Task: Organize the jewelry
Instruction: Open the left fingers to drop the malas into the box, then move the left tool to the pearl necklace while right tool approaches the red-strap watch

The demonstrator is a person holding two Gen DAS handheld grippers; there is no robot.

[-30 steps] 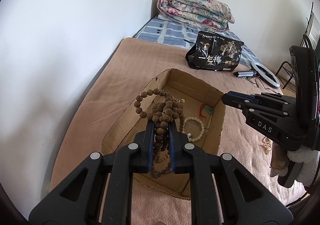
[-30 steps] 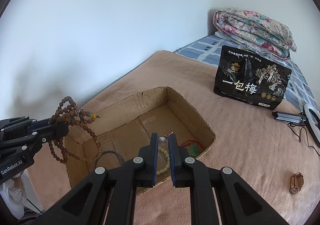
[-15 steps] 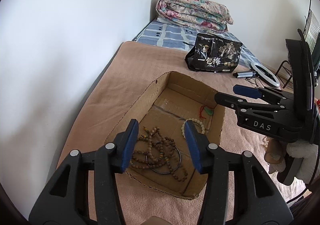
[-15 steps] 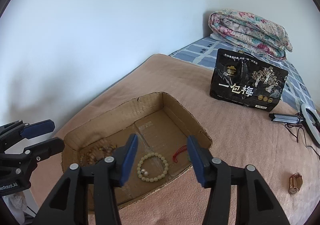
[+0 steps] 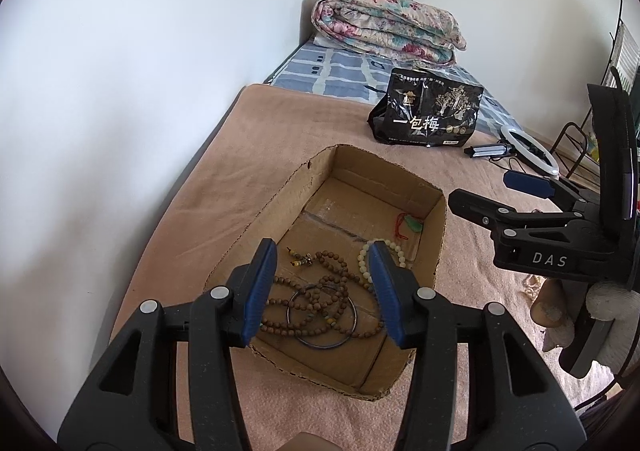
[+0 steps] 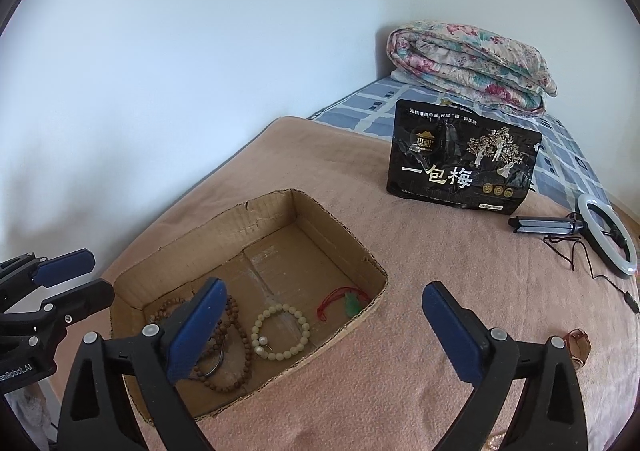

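An open cardboard box [image 5: 440, 235] [image 6: 340, 227] sits on the tan blanket. In it lie a long brown bead necklace [image 5: 320, 291] [image 6: 234, 315], a dark bangle [image 5: 320, 345], a cream bead bracelet [image 5: 362, 259] [image 6: 276, 307] and a green pendant on a red cord [image 5: 414, 225] [image 6: 351, 305]. My left gripper [image 5: 322, 247] [image 6: 100, 273] hangs open over the box's near end, above the brown beads, holding nothing. My right gripper [image 6: 324, 287] [image 5: 480, 187] is by the box's right side; its jaws are opening wide with nothing between them.
A brown-strapped watch [image 6: 578, 343] lies on the blanket right of the box, and pale beads [image 5: 532, 283] show behind the right gripper. Farther back are a black snack bag [image 6: 460, 159], a ring light [image 6: 608, 239] with its cable, and a folded quilt [image 6: 468, 63]. A wall runs along the left.
My left gripper opened and the brown bead necklace dropped from it into the box. My right gripper went from shut to wide open.
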